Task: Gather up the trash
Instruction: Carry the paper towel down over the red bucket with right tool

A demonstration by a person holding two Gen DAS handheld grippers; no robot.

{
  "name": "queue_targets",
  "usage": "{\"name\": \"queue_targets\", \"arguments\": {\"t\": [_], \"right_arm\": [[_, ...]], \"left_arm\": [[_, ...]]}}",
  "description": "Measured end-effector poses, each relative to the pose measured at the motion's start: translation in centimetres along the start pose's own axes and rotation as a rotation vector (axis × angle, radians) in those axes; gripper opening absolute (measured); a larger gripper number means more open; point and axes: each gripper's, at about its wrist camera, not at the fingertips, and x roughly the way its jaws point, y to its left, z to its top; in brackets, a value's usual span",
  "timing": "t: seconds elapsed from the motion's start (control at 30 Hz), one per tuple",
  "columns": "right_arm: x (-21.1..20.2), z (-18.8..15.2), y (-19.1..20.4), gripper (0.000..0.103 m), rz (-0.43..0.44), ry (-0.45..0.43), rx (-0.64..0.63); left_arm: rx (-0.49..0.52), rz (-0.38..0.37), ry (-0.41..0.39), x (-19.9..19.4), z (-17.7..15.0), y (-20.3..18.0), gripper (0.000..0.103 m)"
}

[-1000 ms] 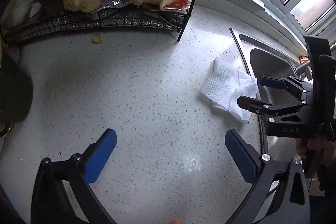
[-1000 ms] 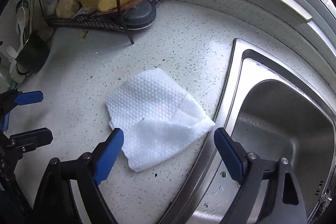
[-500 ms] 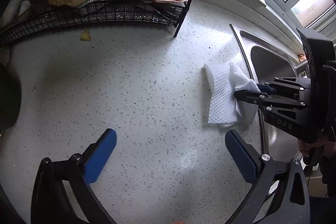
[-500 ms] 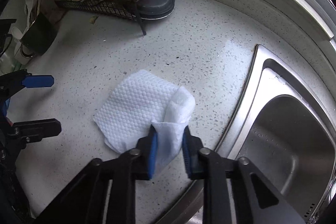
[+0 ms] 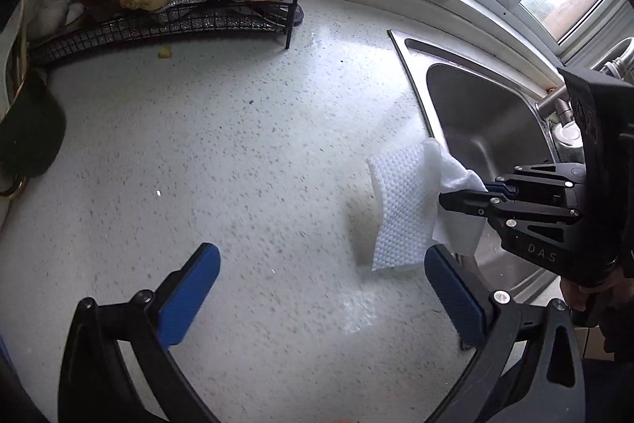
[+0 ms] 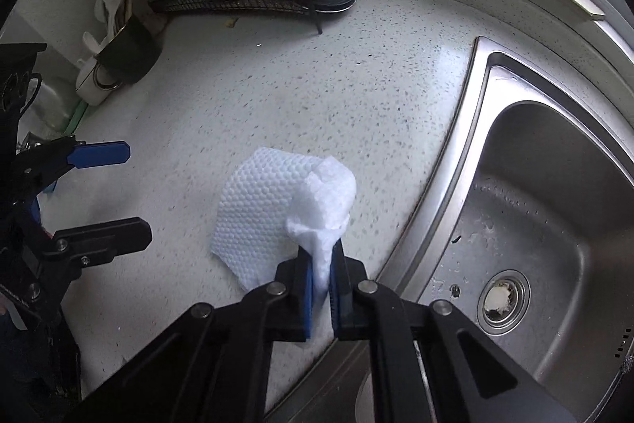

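Observation:
A white textured paper towel (image 6: 257, 213) hangs from my right gripper (image 6: 321, 264), which is shut on its crumpled corner and holds it lifted above the speckled counter beside the sink. In the left wrist view the towel (image 5: 400, 205) dangles from the right gripper (image 5: 459, 197) at the right. My left gripper (image 5: 321, 288) is open and empty, low over the counter, left of the towel. It also shows in the right wrist view (image 6: 99, 193) at the far left.
A steel sink (image 6: 554, 224) lies to the right with food bits in its drain. A black wire rack (image 5: 178, 22) holding ginger and garlic stands at the back. A small yellow scrap (image 5: 164, 52) lies in front of it. A utensil holder (image 6: 119, 54) stands at the left.
My right gripper closed on the towel's corner half a second ago and has since lifted it off the counter. The left gripper stays open and has shifted slightly.

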Motion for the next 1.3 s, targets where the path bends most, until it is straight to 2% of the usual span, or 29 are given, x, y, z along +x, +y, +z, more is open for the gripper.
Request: {"name": "queue_targets", "arguments": {"t": [0.2,0.23,0.4,0.77,1.0,1.3], "right_arm": [[-4.1,-6.7,1.9,0.006,0.012,-0.023,-0.052],[-4.0,-6.8,2.5,0.006,0.014,-0.028,-0.062],[-6.4,-11.9,3.6,0.006,0.018,-0.082,-0.124],[-10.5,-21.6,3.9,0.006,0.068,-0.131,-0.189],[-10.7,-27.2,4.5,0.006,0.110,-0.099,-0.211],[-7.4,-30.3,6.0,0.006,0.165,0.000,-0.212]], "left_arm": [[-0.007,0.054,-0.024,-2.2,-4.8,-3.7,0.102],[-0.012,0.055,-0.030,-2.6,-5.9,-4.5,0.102],[-0.024,0.081,-0.040,-3.7,-11.2,-8.1,0.102],[-0.096,0.127,-0.081,-7.4,-22.2,-15.7,0.102],[-0.114,0.158,-0.061,-7.2,-26.5,-18.2,0.102],[-0.163,0.161,0.038,-4.5,-31.5,-18.9,0.102]]}}
